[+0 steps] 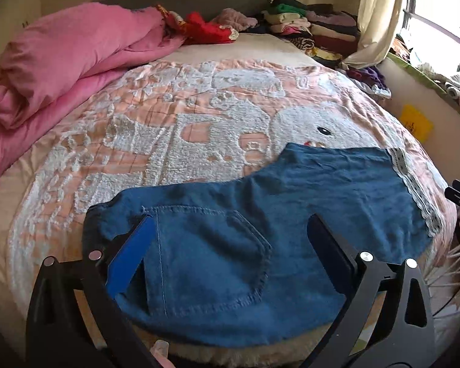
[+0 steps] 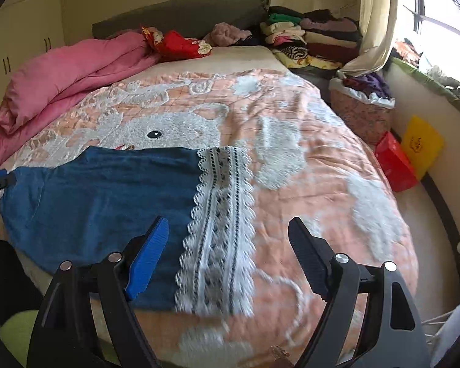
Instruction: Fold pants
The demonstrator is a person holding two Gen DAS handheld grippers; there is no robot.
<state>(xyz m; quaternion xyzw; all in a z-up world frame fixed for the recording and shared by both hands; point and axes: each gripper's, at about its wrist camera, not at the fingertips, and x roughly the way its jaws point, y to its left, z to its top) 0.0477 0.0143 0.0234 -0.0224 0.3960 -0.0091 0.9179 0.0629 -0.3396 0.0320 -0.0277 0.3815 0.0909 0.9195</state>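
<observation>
Blue denim pants (image 1: pixel 322 190) lie flat on the bedspread (image 1: pixel 168 128) near the front edge of the bed. A back pocket (image 1: pixel 211 254) faces up at the waist end. A white lace hem (image 2: pixel 220 214) trims the leg end. My left gripper (image 1: pixel 231 217) hovers open over the pocket end, with nothing between its fingers. Over the lace hem and the pants (image 2: pixel 107 190) my right gripper (image 2: pixel 228 219) hangs open and empty. Each gripper shows at the edge of the other's view.
A rolled pink duvet (image 1: pixel 61 61) lies along the bed's left side. Stacks of folded clothes (image 1: pixel 316 27) and a red cloth (image 1: pixel 205 27) sit at the headboard. A laundry basket (image 2: pixel 362 110), red box (image 2: pixel 395 162) and yellow bag (image 2: pixel 423 144) stand right of the bed.
</observation>
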